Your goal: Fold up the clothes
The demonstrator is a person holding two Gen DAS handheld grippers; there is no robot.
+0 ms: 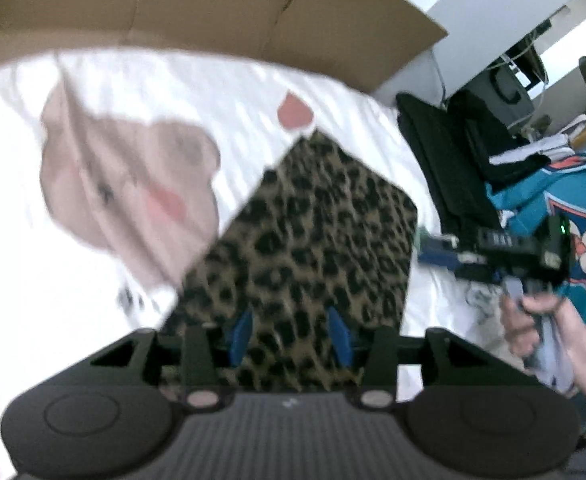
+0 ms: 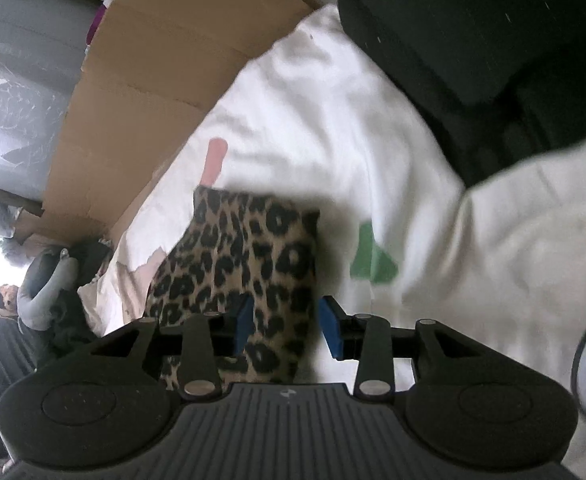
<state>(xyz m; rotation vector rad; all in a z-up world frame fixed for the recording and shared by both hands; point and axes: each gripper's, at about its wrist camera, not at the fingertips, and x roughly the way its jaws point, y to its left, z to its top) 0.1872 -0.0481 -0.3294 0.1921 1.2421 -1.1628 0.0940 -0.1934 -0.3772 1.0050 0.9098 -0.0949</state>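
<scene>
A: Both grippers are in on the leopard-print garment (image 1: 305,232) now, and it's already a compact folded panel lying on the white bedsheet (image 1: 333,108).

B: Where's it sitting from the left side?

A: Centre of the left wrist view, running from between the fingers up toward the upper middle of the frame. That's its long axis, pointing straight away from the left gripper (image 1: 291,330). The blue pads (image 1: 241,330) stand apart with the print showing between them. Jaws look open, straddling the near edge; I can't tell whether they touch the cloth.

B: And the right?

A: The right gripper (image 2: 289,326) comes in at the garment's right edge. One blue pad (image 2: 244,320) sits over the print, the other is off on the white sheet. Jaws apart too, nothing pinched that I can see.

B: So which one's better placed?

A: I'd say the left, it's squared up on the short near edge. You can see the right hand (image 1: 541,320) out at the right of that view, beside a pile of clothes (image 1: 565,200). Cardboard box (image 1: 213,4) across the top, pig print (image 1: 133,196) on the sheet upper left.
</scene>
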